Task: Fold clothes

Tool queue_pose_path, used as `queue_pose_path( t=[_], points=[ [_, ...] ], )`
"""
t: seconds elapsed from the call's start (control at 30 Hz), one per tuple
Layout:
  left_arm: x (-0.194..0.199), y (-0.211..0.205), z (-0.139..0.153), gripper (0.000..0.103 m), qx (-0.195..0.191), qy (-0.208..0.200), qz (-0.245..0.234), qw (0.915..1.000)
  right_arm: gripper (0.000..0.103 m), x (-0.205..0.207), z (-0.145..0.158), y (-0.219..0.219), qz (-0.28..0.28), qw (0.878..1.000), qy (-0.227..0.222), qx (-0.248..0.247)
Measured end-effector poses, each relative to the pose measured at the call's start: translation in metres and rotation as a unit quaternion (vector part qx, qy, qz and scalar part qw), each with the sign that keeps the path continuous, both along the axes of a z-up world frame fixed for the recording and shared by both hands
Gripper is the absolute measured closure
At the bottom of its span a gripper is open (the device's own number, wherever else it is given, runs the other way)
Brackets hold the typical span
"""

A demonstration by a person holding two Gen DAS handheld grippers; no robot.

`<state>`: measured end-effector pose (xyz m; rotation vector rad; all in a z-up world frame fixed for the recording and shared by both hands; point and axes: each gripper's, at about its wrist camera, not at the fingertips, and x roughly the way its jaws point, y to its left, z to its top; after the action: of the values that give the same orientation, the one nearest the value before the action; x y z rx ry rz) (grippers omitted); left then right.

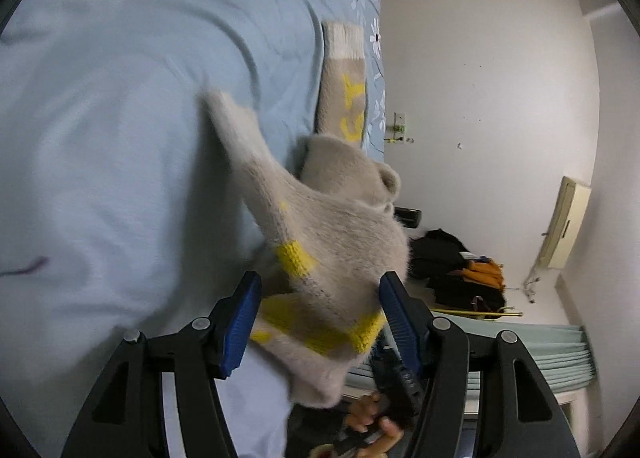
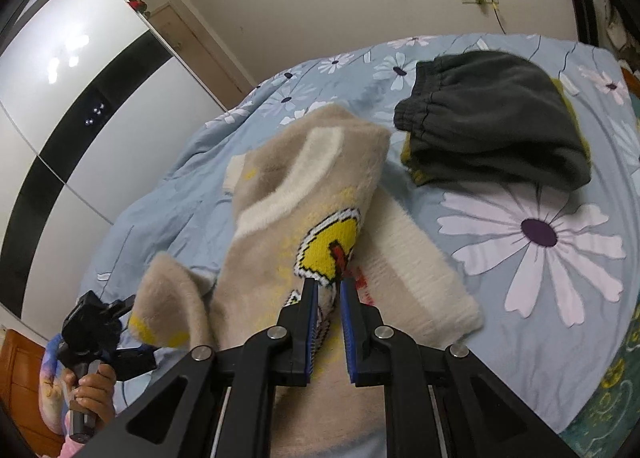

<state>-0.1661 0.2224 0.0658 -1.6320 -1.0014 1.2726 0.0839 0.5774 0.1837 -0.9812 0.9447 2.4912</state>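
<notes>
So the fuzzy beige sweater point(image 2: 280, 198) with the yellow cartoon patch is on the bed point(image 2: 532, 266), partly lifted off the blue flower-print cover. In the right wrist view its long axis runs from the near edge, down by the camera, up and away toward the far wall, with the cream-trimmed neckline at the far end. A cream ribbed band point(image 2: 416, 258) lies flat on the cover just right of the raised part, angling down to the right.

The right gripper point(image 2: 329, 286) has its blue-padded jaws nearly together, pinching a fold of the knit right below the yellow patch. The cloth bunches up between the pads.

The left gripper point(image 1: 318, 300) is a different story: its jaws stand wide apart, with a yellow-marked chunk of the sweater point(image 1: 328, 242) sitting between them. The fabric brushes the right pad, but it's blurry and I can't tell if anything is really clamped. From that view one sleeve point(image 1: 346, 74) lies stretched out flat, its white cuff pointing away from the camera toward the far end of the bed.

A folded dark grey garment point(image 2: 492, 118) sits farther back on the cover, well apart from the sweater. The person's hand point(image 2: 94, 388) on the other gripper's handle shows at lower left.
</notes>
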Motion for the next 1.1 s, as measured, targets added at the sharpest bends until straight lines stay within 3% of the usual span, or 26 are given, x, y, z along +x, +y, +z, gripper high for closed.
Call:
queue_pose_path(
  t=[0.13,0.27,0.4,0.53,0.63,0.73,0.83,0.87,1.0,1.1],
  points=[
    [-0.002,0.013,0.009,0.046,0.004,0.008,-0.001,1.0000,0.089,-0.003,-0.001,-0.007,0.007,1.000,0.001,-0.004],
    [-0.014,0.002,0.044,0.095,0.000,0.073,0.020,0.9971,0.089,0.000,0.000,-0.010,0.003,1.000,-0.002,-0.004],
    [-0.031,-0.022,0.086,0.096,-0.012,0.147,0.063,0.9870,0.089,0.003,0.001,-0.010,-0.003,1.000,-0.006,-0.008],
    [-0.048,-0.045,0.127,0.097,-0.024,0.221,0.104,0.9694,0.089,-0.002,0.002,-0.011,0.002,1.000,-0.004,-0.008],
    [-0.064,-0.066,0.159,0.097,-0.036,0.277,0.140,0.9500,0.089,-0.006,0.002,-0.012,0.007,1.000,-0.003,-0.008],
    [-0.095,-0.120,0.181,0.097,-0.064,0.311,0.207,0.9253,0.089,-0.011,0.002,-0.014,0.011,1.000,-0.002,-0.007],
    [-0.123,-0.163,0.166,0.097,-0.121,0.300,0.257,0.9106,0.089,-0.025,-0.007,-0.018,0.026,1.000,-0.005,-0.014],
    [-0.130,-0.173,0.154,0.097,-0.140,0.286,0.266,0.9098,0.089,-0.030,-0.010,-0.019,0.029,0.999,-0.007,-0.018],
    [-0.151,-0.199,0.079,0.096,-0.196,0.190,0.270,0.9232,0.089,-0.053,-0.020,-0.023,0.048,0.998,-0.015,-0.028],
    [-0.152,-0.206,0.038,0.096,-0.201,0.141,0.265,0.9325,0.089,-0.069,-0.016,-0.022,0.061,0.998,-0.020,-0.013]
  ],
)
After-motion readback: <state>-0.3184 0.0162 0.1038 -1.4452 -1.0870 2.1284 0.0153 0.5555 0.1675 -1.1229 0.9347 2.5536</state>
